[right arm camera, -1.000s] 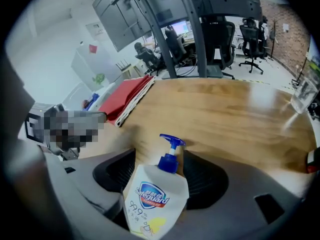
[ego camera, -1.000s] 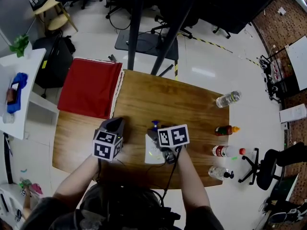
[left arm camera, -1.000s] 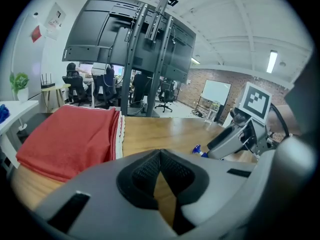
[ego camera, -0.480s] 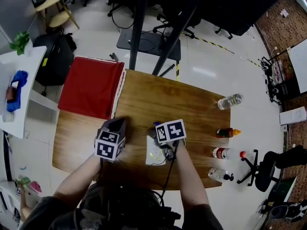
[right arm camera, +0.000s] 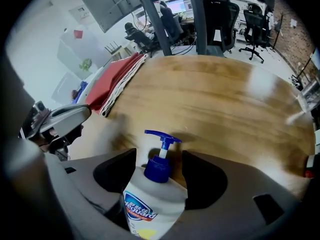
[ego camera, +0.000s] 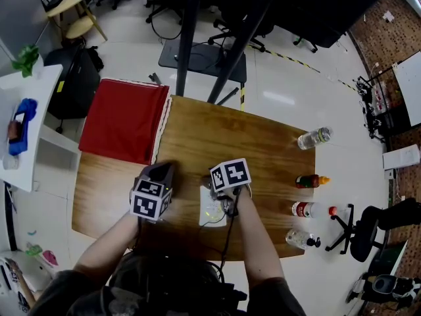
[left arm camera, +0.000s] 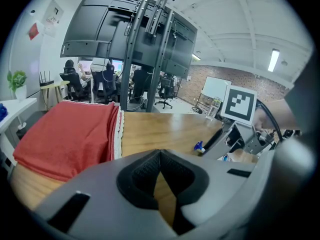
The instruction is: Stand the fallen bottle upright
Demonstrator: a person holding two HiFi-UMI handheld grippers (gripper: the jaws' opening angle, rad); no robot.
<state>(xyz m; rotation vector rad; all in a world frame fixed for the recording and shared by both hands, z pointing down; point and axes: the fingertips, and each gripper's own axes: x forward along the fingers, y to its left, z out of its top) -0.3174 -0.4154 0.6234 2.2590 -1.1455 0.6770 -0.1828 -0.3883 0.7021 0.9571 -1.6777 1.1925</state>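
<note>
A white pump bottle (ego camera: 210,213) with a blue pump lies on its side on the wooden table (ego camera: 256,137), pump pointing away from me. My right gripper (ego camera: 219,192) points steeply down over it. In the right gripper view the bottle (right arm camera: 154,200) lies between the jaws with its blue pump (right arm camera: 160,156) at the tips. A gap shows on each side of the neck, so the right gripper (right arm camera: 159,159) is open. My left gripper (ego camera: 158,171) hovers to the left, apart from the bottle. Its pads (left arm camera: 145,171) meet at the tips with nothing between them.
A folded red cloth (ego camera: 125,117) covers the table's far left. Along the right edge are a clear bottle (ego camera: 312,137), a red sauce bottle (ego camera: 309,180), a red-capped bottle lying down (ego camera: 309,209) and a clear dark-capped one (ego camera: 299,237). Bare wood lies beyond the pump.
My right gripper's marker cube has shifted a little up and to the left as the gripper tipped steeper over the bottle. The bottle and left gripper have stayed put.
</note>
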